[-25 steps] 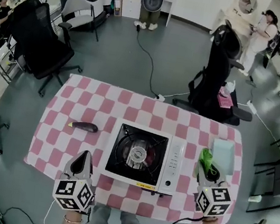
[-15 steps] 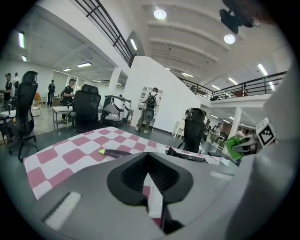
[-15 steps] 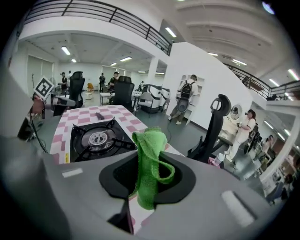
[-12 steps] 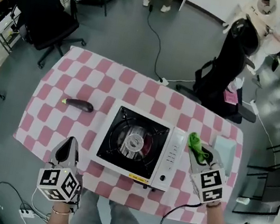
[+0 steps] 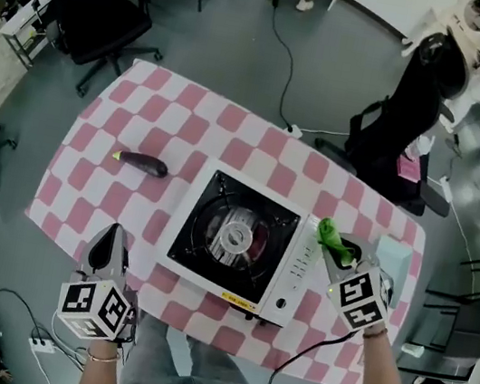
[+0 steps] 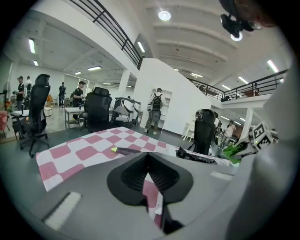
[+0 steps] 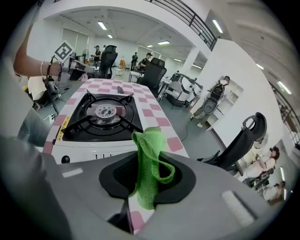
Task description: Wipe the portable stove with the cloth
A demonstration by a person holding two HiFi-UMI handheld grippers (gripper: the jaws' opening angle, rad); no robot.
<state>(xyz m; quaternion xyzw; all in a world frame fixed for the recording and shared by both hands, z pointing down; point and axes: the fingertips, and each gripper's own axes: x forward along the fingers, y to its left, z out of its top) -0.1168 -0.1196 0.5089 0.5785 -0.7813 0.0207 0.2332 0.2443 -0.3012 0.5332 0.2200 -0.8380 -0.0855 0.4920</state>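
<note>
The right tool [image 5: 342, 253] is clamped on a green cloth [image 5: 331, 236]. In the right gripper view the jaws pinch the cloth [image 7: 148, 157] near its middle, so a folded loop stands up above them and a tail hangs down between them. This tool [image 7: 147, 165] is held just beside the right side of the portable stove [image 5: 233, 241], next to the strip of controls. The cloth does not appear to touch the stove [image 7: 100, 118].

The left tool [image 5: 109, 244] is closed, its jaws meeting with nothing between them, as the left gripper view shows [image 6: 148, 161]. It sits over the near left part of the worktop [image 5: 150, 104], apart from the stove's left edge.

The stove is white with a black burner top. It stands on the pink and white checked worktop, slightly turned, near the person's side. A dark eggplant [image 5: 141, 162] with a green stem lies on the worktop to the left of the stove, well clear of both tools. It also shows beyond the left jaws [image 6: 131, 151]. A pale rectangular tray [image 5: 393, 256] rests at the right edge of the worktop, partly behind the right tool.
</note>
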